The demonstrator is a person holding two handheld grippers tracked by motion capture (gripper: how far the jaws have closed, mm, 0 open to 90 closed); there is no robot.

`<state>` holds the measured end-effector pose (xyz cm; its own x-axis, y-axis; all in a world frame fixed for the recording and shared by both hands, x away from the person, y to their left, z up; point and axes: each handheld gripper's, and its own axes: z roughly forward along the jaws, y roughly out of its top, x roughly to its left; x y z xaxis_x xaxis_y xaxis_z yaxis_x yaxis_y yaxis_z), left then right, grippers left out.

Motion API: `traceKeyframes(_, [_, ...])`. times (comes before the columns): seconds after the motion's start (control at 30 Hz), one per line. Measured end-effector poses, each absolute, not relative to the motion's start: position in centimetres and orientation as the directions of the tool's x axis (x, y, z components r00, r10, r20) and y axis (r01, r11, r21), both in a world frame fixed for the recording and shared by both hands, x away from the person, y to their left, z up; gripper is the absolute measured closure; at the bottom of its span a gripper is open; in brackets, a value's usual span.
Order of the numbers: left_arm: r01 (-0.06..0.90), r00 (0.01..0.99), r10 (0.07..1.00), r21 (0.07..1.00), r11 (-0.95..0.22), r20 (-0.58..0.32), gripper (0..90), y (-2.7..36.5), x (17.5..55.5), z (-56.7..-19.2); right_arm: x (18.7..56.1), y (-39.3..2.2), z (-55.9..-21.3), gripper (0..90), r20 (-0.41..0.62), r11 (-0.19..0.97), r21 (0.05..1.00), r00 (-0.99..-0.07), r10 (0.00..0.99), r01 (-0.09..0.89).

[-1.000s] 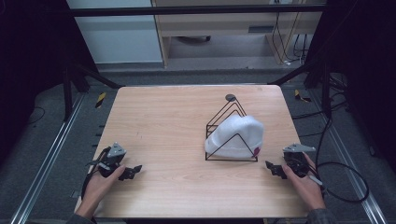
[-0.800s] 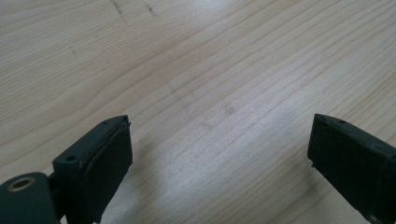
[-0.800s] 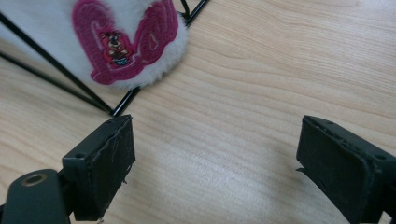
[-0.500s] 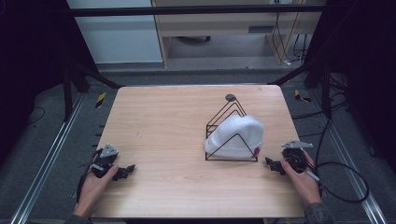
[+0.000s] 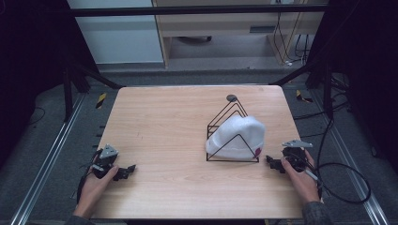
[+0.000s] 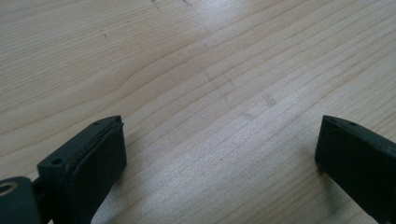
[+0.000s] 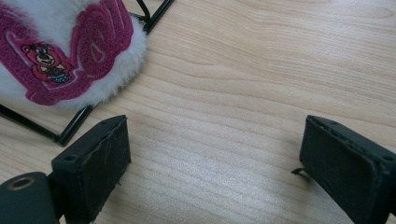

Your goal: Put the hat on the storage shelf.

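Grey carpeted floor (image 5: 42,140), pale cabinet (image 5: 117,37) and dark frame posts behind

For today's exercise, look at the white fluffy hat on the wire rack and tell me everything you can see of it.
The white hat looks soft and fleecy, like plush fabric. It sits draped over a black wire rack of triangular frames, on the right half of the wooden table, leaning towards the near right corner. The right gripper view shows a magenta embroidered patch on it, with looping letters and a small bear figure. Only the rack touches it; the right gripper lies close beside it, apart.
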<state>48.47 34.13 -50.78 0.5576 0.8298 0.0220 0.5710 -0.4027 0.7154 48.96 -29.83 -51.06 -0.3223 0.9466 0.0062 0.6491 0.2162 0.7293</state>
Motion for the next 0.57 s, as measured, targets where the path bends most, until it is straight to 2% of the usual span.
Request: traceKeyframes(0.57, [0.574, 0.554, 0.832, 0.711, -0.405, 0.027, 0.0, 34.07, 48.50, -50.78, 48.34, -29.34, -51.21, 8.2, 0.006, 0.198, 0.738, -0.299, 0.954, 0.646])
